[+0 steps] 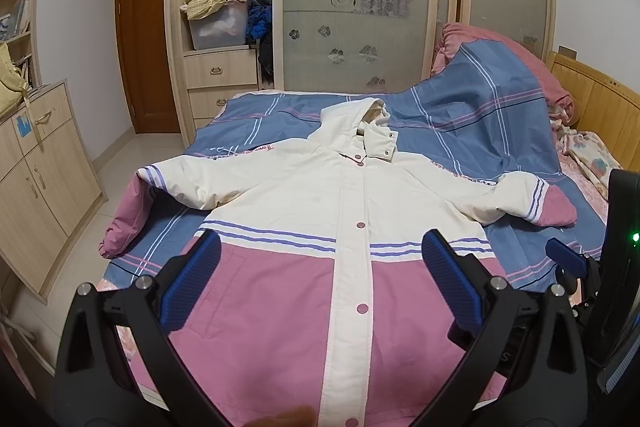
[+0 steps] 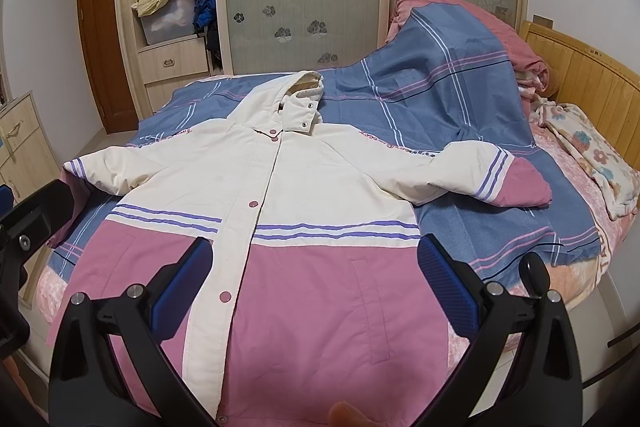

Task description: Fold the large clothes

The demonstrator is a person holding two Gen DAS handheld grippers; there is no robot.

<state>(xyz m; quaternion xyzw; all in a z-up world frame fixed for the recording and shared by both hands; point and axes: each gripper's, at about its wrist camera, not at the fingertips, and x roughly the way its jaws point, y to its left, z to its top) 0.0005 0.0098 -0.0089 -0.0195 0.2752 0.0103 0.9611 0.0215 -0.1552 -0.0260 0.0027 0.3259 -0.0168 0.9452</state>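
- Left wrist view: my left gripper (image 1: 320,267) hangs with fingers spread wide, empty, above the jacket (image 1: 320,195) hem.
- My right gripper (image 2: 314,269) is likewise agape and holding nothing, nearer the jacket's right pocket side.
- The jacket lies flat on the bed (image 2: 460,131), long axis running away from me, sleeves out sideways, hood farthest.

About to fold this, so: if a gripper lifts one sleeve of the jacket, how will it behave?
The jacket looks padded, so the sleeve would probably drape limply but fold bulkily. Its smooth shell may slip between the fingers. Lifting likely drags the body across the bedsheet.
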